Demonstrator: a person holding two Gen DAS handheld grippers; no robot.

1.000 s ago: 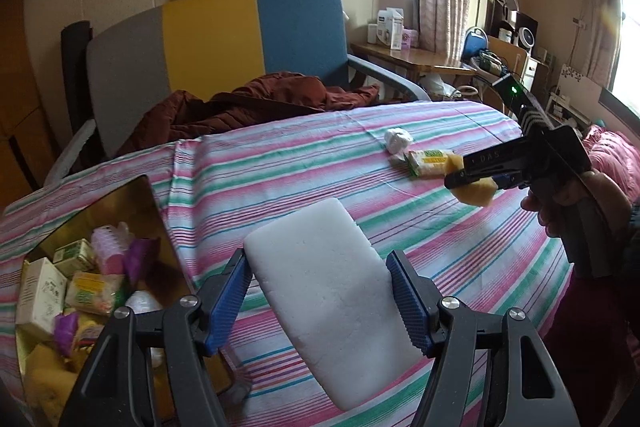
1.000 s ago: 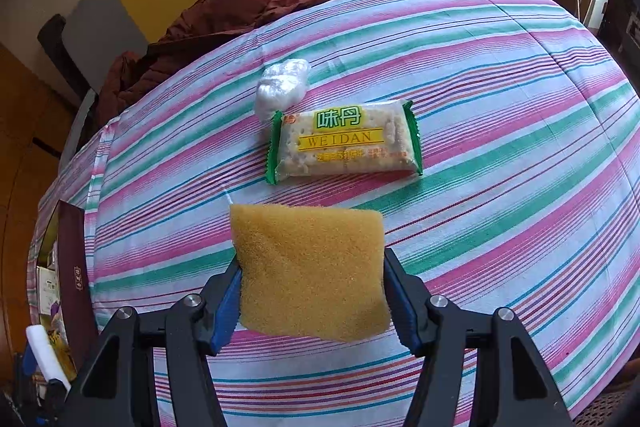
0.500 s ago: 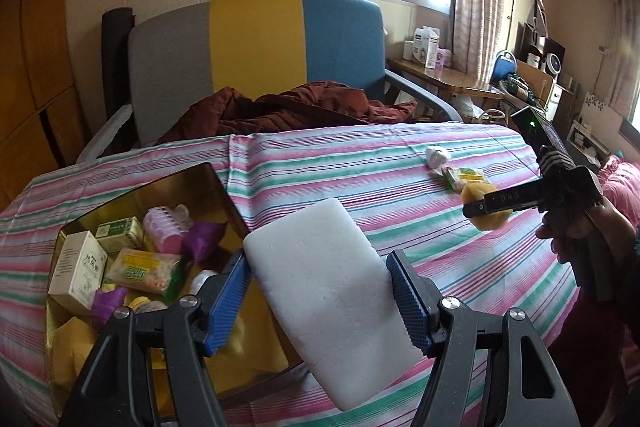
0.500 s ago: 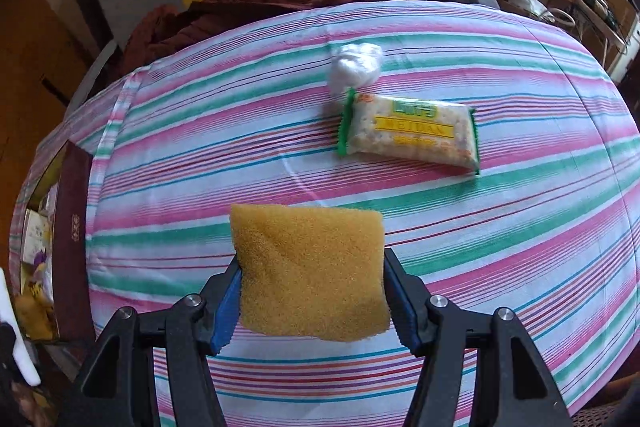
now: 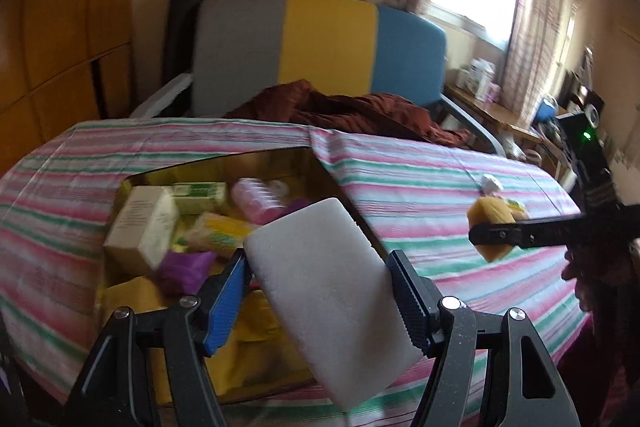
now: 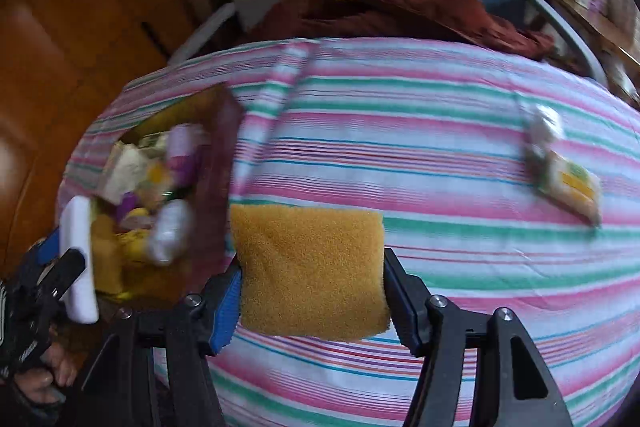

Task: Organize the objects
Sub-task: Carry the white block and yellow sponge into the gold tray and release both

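Sponges are sitting in both grippers above the striped counter [image 6: 440, 155]. The left gripper [image 5: 320, 291] is pinching a white sponge block [image 5: 332, 299] between its blue-padded fingers [image 5: 226, 303], the block tilting up and away from the camera and hanging over the near right corner of an open box [image 5: 224, 169]. In the right wrist view the same white block [image 6: 80, 259] is showing edge-on at the far left, just beside the box [image 6: 218, 179].

The right gripper [image 6: 312, 283] is clamping a yellow sponge [image 6: 310, 271] squarely between its fingers [image 6: 228, 307], above the cloth just to the right of the box's dark wall. From the left wrist view this yellow sponge [image 5: 492, 227] is sticking out on both sides of the right gripper [image 5: 496, 235] at the right side of the scene.

Inside the box are lying a beige carton [image 5: 142, 227], a pink bottle [image 5: 256, 201], a green-and-yellow packet [image 5: 220, 233] and a purple item [image 5: 184, 269], all somewhat blurred. Farther right on the cloth, a snack packet [image 6: 572, 187] is resting with a small white wad [image 6: 546, 127] touching its far end. Behind the counter, a grey, yellow and blue chair [image 5: 320, 51] is carrying a rumpled brown garment [image 5: 352, 111].
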